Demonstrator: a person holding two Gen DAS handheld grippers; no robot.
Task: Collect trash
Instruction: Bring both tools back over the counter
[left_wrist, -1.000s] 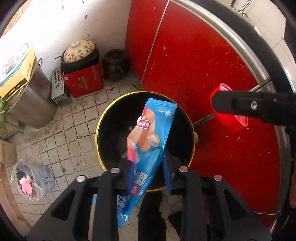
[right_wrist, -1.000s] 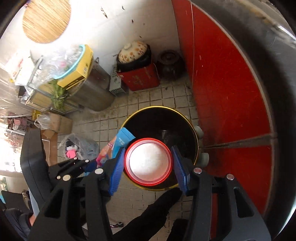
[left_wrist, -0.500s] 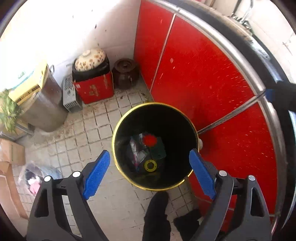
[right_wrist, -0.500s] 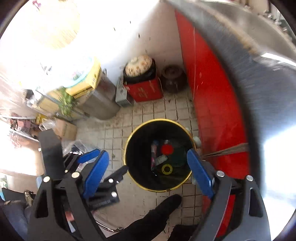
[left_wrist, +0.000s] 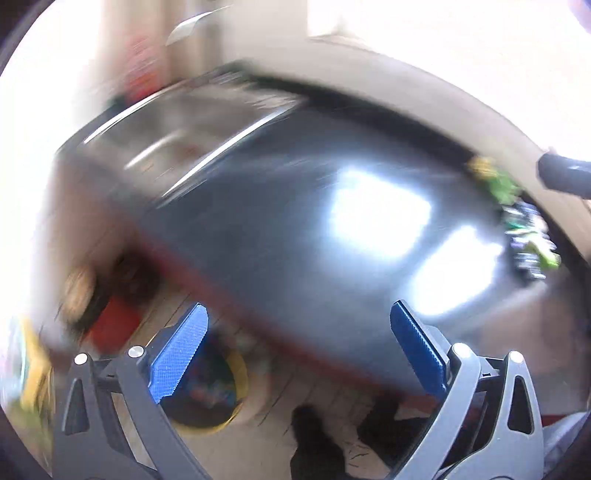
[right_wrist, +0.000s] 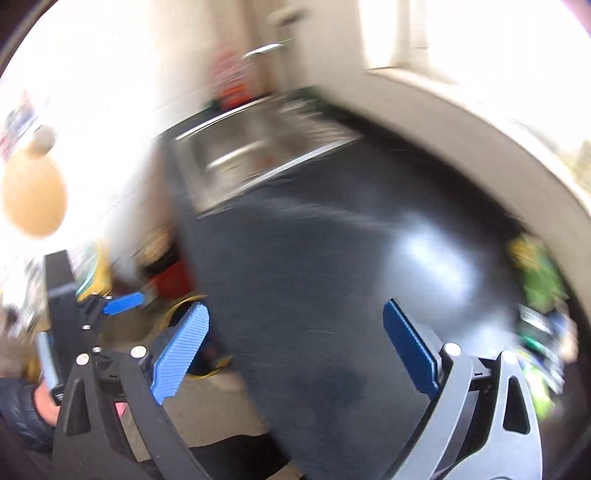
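Both grippers, left gripper and right gripper, jaws just opened wide and empty, should go for the wrappers ahead-right on the counter, bin low-left.

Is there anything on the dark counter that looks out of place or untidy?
Yes. A blurred heap of green and dark wrappers lies at the right end of the dark counter, near its edge. The rest of the counter looks bare. The sink shows nothing odd.
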